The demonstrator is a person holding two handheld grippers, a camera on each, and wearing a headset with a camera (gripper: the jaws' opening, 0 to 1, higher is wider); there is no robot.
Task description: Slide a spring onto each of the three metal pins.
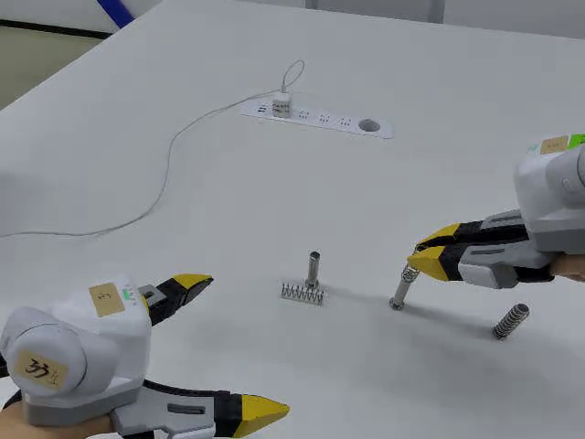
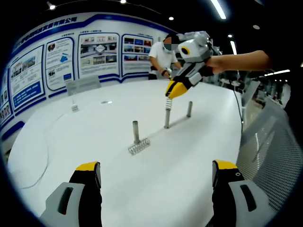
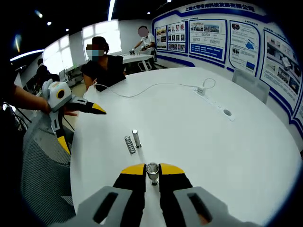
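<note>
- The left gripper (image 1: 228, 346) is low at the near-left edge of the white bench (image 1: 228, 201). Its yellow-tipped jaws are spread wide and there is nothing between them.
- In the left gripper view the same two jaws come up far apart, with bare bench between them.
- The right gripper (image 1: 428, 258) reaches in from the right, its jaws pinched onto a small held spring (image 3: 152, 170).
- That spring sits at the top end of a leaning pin (image 1: 401, 288). The foot of this pin touches the bench and its shaft tilts up towards the gripper tips.
- In the right gripper view the coil's round end shows squeezed between the two yellow tips.
- Near the middle of the bench an upright pin (image 1: 313, 269) stands on its own, untouched.
- A loose spring (image 1: 303, 293) lies flat on its side just beside the foot of that pin.
- Further right, beyond the right gripper, a third pin (image 1: 511, 321) leans on the bench with coils showing along it.
- Towards the far side of the bench a white power strip (image 1: 317, 118) is set into the surface.
- A thin cable (image 1: 164, 174) trails from a plug on the strip away to the left.
</note>
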